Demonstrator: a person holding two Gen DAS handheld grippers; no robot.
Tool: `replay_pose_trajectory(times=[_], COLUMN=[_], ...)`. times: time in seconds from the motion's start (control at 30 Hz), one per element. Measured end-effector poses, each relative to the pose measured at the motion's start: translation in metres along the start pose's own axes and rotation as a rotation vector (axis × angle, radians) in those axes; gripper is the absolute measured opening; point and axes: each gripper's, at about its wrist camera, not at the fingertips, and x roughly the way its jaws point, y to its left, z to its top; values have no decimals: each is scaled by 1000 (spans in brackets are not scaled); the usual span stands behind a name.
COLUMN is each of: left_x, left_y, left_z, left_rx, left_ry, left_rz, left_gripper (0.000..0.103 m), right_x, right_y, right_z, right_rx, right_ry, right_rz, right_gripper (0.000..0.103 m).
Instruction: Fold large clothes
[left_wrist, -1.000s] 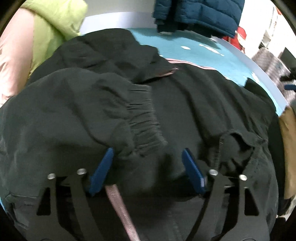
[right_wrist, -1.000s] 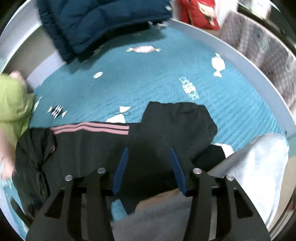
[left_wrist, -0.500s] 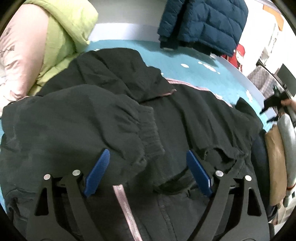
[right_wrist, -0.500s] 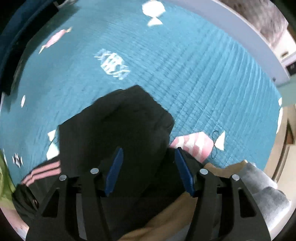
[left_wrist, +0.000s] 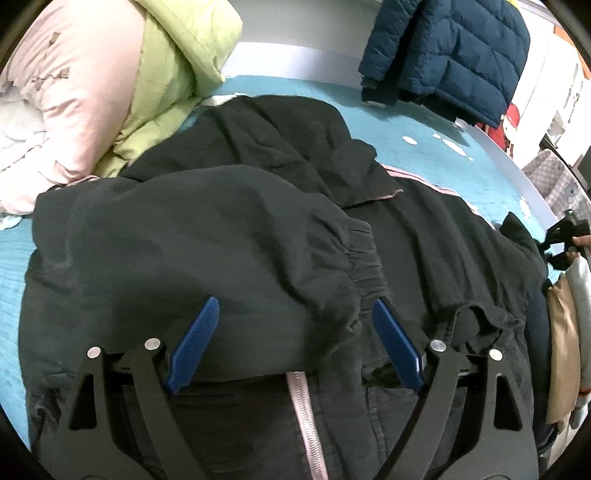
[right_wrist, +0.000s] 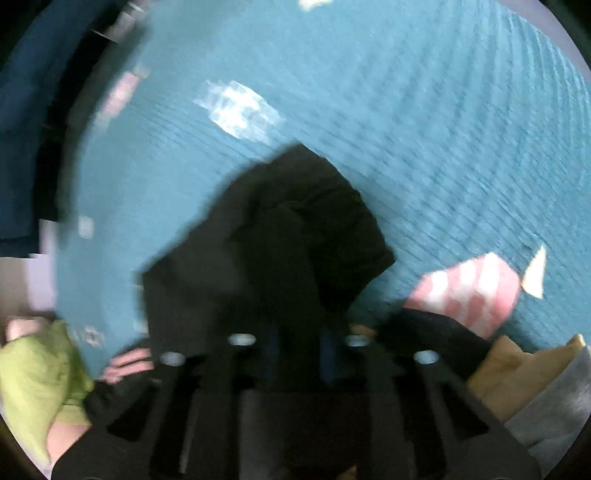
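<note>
Lying jacket (left_wrist: 221, 229), zipper (left_wrist: 306, 417) toward camera

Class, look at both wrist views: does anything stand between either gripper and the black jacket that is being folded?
Nothing visible does. The left gripper hangs open right over the black jacket. The right gripper is closing on a dark fold of it, with fabric between the jaws.
</note>
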Motion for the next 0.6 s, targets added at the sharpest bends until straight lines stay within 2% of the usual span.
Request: replay_pose_trajectory(times=[0.13, 0.23, 0.27, 0.37, 0.43, 0.6], left_x=[-17, -32, -38, -53, -60, -74], left_y=[16, 34, 42, 64, 80, 122], left_z=[1, 0, -1, -4, -7, -18], left_rx=[-22, -43, -51, -67, -84, -163], left_ry=[-23, -36, -42, -56, -60, -45], left_rz=[10, 39, 54, 100, 133, 177], left_gripper=[86, 86, 86, 86, 86, 86], right_x=[-47, -101, -112, -148, -162, -152], right_y=[26, 68, 77, 122, 145, 216], right_z=[-15, -55, -68, -135, -183, -310], right_rx=[-115, -324, -374, -562, -656, -899], right_ry=[-183, -373, -410, -504, -521, -558], right_rz=[87, 92, 105, 169, 251, 394], right_gripper=[8, 8, 8, 8, 8, 8])
